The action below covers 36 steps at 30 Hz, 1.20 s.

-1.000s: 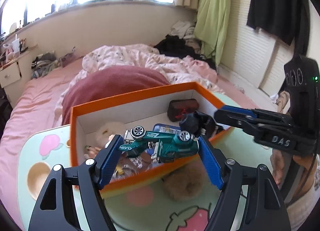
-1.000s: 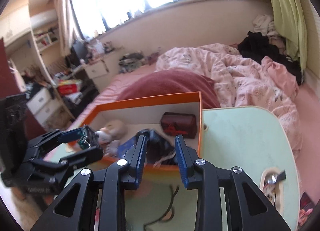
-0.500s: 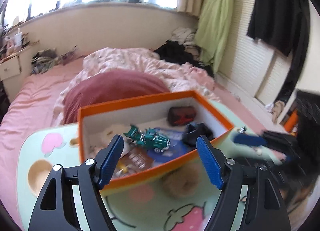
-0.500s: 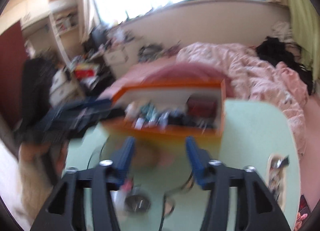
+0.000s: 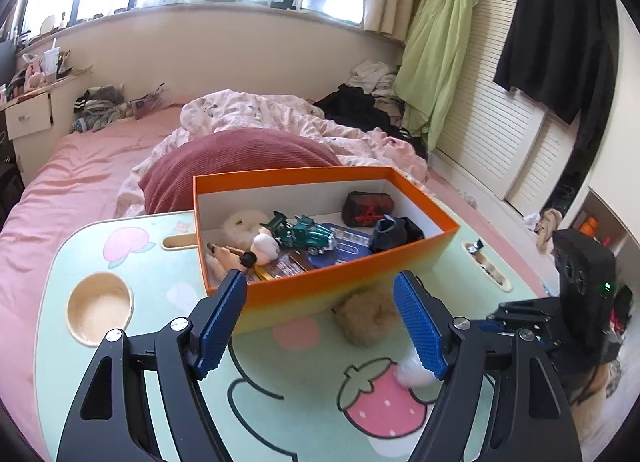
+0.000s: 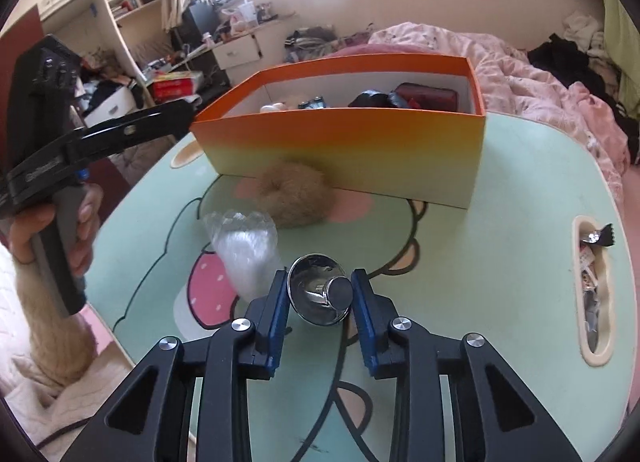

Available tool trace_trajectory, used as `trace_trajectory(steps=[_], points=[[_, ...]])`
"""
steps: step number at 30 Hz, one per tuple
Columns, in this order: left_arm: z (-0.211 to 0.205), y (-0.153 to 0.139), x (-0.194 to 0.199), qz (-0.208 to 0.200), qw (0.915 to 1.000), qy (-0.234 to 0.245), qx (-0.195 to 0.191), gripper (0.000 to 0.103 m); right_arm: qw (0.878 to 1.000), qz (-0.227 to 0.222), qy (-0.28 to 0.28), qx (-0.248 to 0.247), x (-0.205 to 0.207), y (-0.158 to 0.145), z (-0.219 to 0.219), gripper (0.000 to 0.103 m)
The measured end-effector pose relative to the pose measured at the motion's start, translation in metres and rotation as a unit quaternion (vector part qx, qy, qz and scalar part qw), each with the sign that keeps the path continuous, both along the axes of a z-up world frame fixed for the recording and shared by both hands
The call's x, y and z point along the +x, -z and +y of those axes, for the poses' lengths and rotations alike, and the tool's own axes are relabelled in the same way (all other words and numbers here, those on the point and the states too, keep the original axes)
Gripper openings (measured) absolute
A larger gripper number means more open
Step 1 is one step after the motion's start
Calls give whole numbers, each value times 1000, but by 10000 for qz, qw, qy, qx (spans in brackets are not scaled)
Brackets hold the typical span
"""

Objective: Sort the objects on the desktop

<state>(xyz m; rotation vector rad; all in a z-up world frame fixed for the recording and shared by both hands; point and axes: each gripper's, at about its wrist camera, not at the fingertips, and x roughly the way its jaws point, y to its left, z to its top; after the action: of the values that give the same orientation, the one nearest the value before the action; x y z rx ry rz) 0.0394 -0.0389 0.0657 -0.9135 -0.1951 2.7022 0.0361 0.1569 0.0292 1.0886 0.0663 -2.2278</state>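
Note:
An orange box (image 5: pixel 292 174) stands on the pale green cartoon table (image 5: pixel 132 346). It holds a green toy car (image 5: pixel 308 232), a doll, a dark red case and other small items. My left gripper (image 5: pixel 320 276) hovers in front of the box, open wide and empty. In the right wrist view the box (image 6: pixel 340 142) is farther off, and my right gripper (image 6: pixel 319 276) is low over the table. Its jaws are closing on a shiny metal cup (image 6: pixel 320 294), with both pads against the cup's sides.
A tan fluffy ball (image 6: pixel 294 194) lies against the box's front wall, with a wad of bubble wrap (image 6: pixel 244 246) beside it. The table has a round cup recess (image 5: pixel 99 308) and a slot with wrappers (image 6: pixel 592 262). A bed lies beyond the table.
My left gripper has let the green car go into the box and drawn back. My right gripper has left the box, dropped to the table and closed around the metal cup.

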Motion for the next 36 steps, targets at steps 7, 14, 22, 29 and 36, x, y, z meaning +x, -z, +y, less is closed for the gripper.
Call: trace_trajectory(steps=[7, 14, 22, 29, 36], points=[[5, 0, 7, 72, 10000, 47, -50, 76, 9951, 605, 400, -668, -15, -47, 11, 30], [3, 8, 0, 61, 9998, -128, 126, 76, 9841, 1419, 932, -516, -61, -83, -22, 62], [2, 14, 1, 121, 9996, -165, 217, 76, 9887, 1232, 832, -179, -74, -42, -36, 86], [5, 15, 10, 92, 9999, -41, 123, 76, 9851, 1260, 993, -625, -38, -52, -4, 86], [18, 22, 34, -126, 9982, 94, -582, 82, 9934, 750, 862, 98, 6, -29, 2, 86]])
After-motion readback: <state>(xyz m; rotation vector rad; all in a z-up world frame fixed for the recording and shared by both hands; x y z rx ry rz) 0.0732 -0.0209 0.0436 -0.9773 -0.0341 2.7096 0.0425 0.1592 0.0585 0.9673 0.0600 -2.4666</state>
